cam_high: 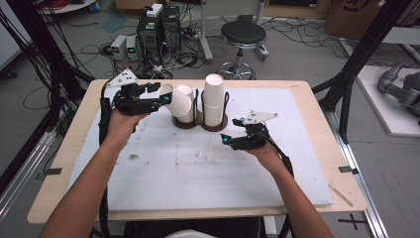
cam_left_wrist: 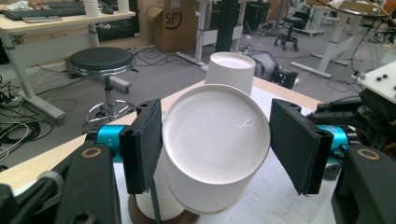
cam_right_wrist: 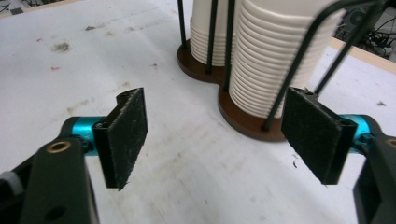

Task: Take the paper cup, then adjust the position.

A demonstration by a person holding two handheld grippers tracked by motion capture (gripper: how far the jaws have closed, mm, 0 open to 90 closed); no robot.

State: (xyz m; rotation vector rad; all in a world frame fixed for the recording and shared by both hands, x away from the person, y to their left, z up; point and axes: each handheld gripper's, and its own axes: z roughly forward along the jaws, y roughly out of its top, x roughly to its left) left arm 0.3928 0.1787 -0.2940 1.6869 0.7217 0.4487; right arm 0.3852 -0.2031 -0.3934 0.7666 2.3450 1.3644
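My left tongs (cam_high: 157, 94) have a cup (cam_high: 175, 100) between the jaws, tilted, mouth toward the left gripper camera. In that view one jaw touches the cup (cam_left_wrist: 212, 140); the other stands off it with a gap, so I can't tell if it's gripped. The cup sits over the left stack (cam_high: 185, 106) in the holder (cam_high: 199, 122), at the worktop's (cam_high: 208, 163) far side. My right tongs (cam_high: 227, 139) are spread wide with nothing in them, low over the worktop just beside the right stack (cam_right_wrist: 275, 56).
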